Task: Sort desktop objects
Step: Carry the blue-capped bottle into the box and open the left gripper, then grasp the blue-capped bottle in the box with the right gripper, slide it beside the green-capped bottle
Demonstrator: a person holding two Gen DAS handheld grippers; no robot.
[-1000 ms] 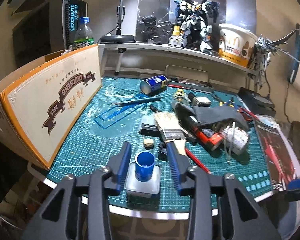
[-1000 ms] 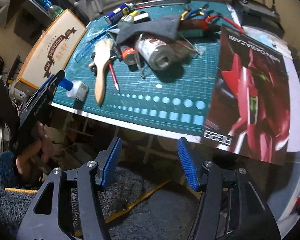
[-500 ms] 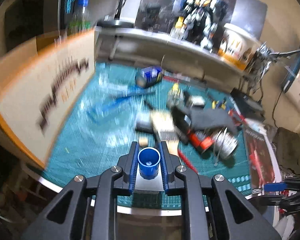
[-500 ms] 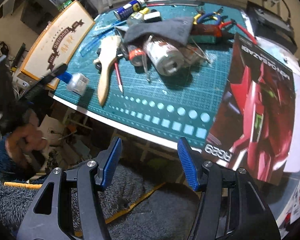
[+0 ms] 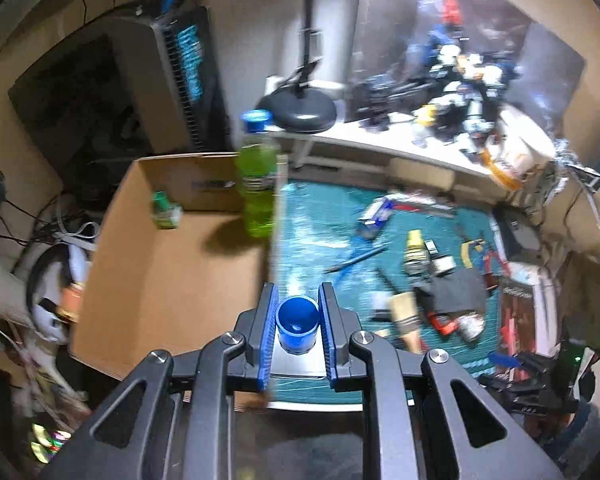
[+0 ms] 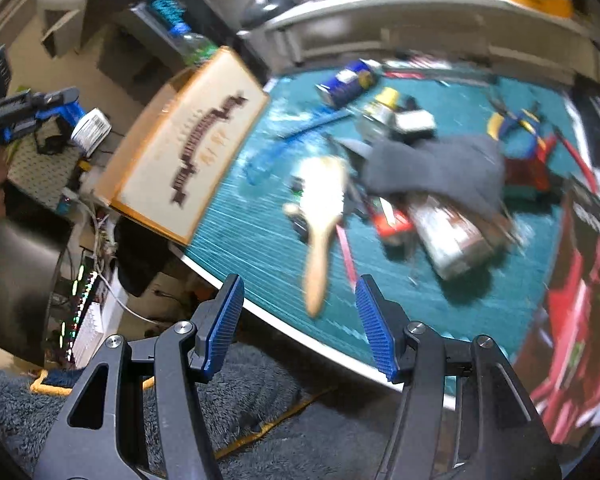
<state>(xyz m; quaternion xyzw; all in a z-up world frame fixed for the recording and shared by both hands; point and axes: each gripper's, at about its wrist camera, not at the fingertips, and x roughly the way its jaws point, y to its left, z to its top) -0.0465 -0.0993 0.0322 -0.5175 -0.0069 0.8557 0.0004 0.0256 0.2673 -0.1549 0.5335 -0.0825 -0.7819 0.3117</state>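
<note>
Jaws clamping blue-capped bottle (image 5: 297, 326), now lifted off mat.

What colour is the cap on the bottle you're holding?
Blue cap, on a clear square bottle; the left wrist view shows it best.

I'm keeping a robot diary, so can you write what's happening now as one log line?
left gripper: shut on blue-capped bottle | above cardboard box edge | right gripper: open, empty, near cutting mat
</note>
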